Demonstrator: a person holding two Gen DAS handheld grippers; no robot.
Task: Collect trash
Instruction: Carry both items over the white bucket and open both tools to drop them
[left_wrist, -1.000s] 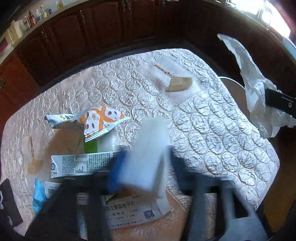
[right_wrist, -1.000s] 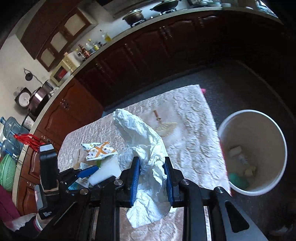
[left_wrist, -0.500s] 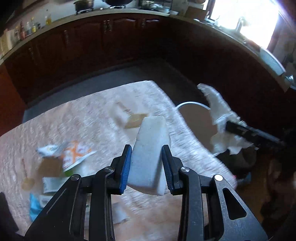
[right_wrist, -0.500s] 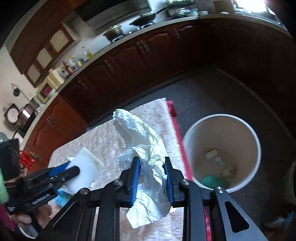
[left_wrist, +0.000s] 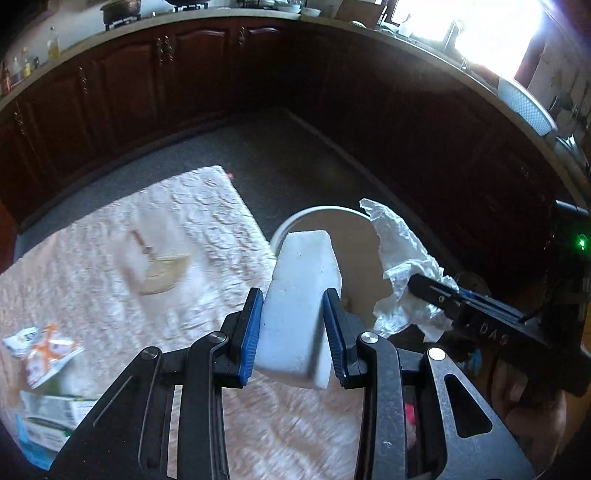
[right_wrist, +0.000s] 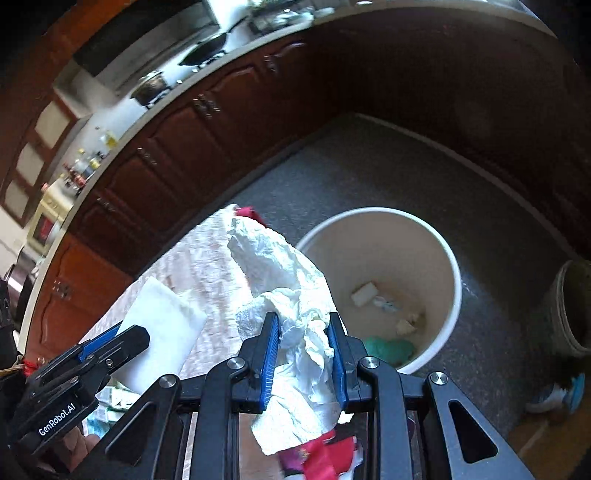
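Risk: left tool (left_wrist: 293, 326) grips foam block (left_wrist: 301, 291) at tabletop (left_wrist: 207, 221) edge, short of bin (right_wrist: 452, 295); right tool (right_wrist: 303, 354) clamps crumpled tissue (right_wrist: 291, 291) beside bin rim. Early release likely drops either onto floor (right_wrist: 369, 170).

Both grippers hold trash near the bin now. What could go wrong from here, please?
1. The foam block is long and the left gripper pinches only its lower part; it may tip out and miss the bin.
2. The tissue in the right gripper is loose and light; it might cling to the pads or drift onto the floor.
3. The grippers are close together, so they could collide over the bin.
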